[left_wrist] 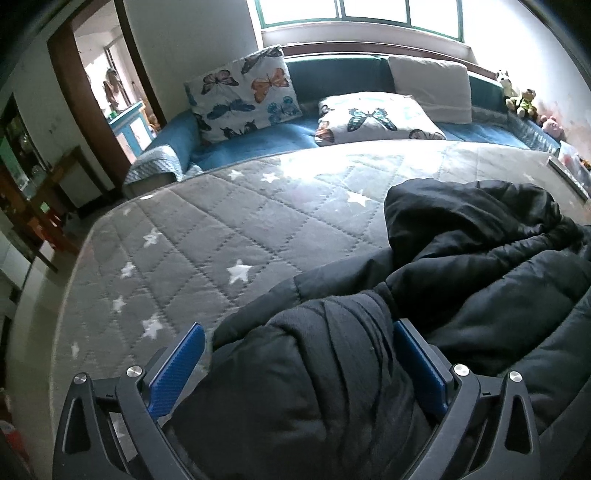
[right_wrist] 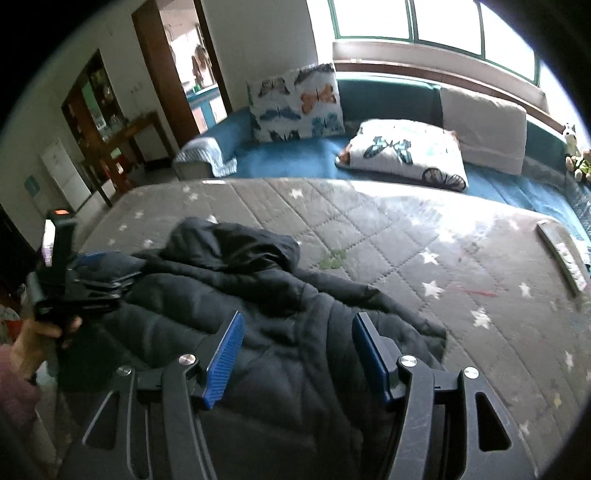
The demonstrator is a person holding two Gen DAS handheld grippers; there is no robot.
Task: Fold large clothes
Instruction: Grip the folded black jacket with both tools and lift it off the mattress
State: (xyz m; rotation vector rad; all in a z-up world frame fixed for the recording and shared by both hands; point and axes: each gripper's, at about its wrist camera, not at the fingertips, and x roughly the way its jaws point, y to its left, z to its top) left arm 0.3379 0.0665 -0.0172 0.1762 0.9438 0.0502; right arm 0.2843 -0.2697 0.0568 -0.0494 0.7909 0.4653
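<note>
Grey quilted mattress cover (left_wrist: 207,236) with white stars, a blue sofa (left_wrist: 280,136) right behind it under a green-framed window (left_wrist: 362,18). On the sofa: upright butterfly pillow (left_wrist: 243,94), second butterfly pillow (left_wrist: 376,118) lying flat, plain white cushion (left_wrist: 430,86) leaning on the backrest, stuffed toys (left_wrist: 517,96) at the far right end. Remote control (right_wrist: 561,254) near the cover's right edge; open wooden doorway (right_wrist: 177,62) and a dark wooden cabinet (right_wrist: 99,107) at left.

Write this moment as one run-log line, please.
scene: black padded jacket bunched on grey star quilt | left claw: jacket fabric bunched between pads | right claw: open around jacket
</note>
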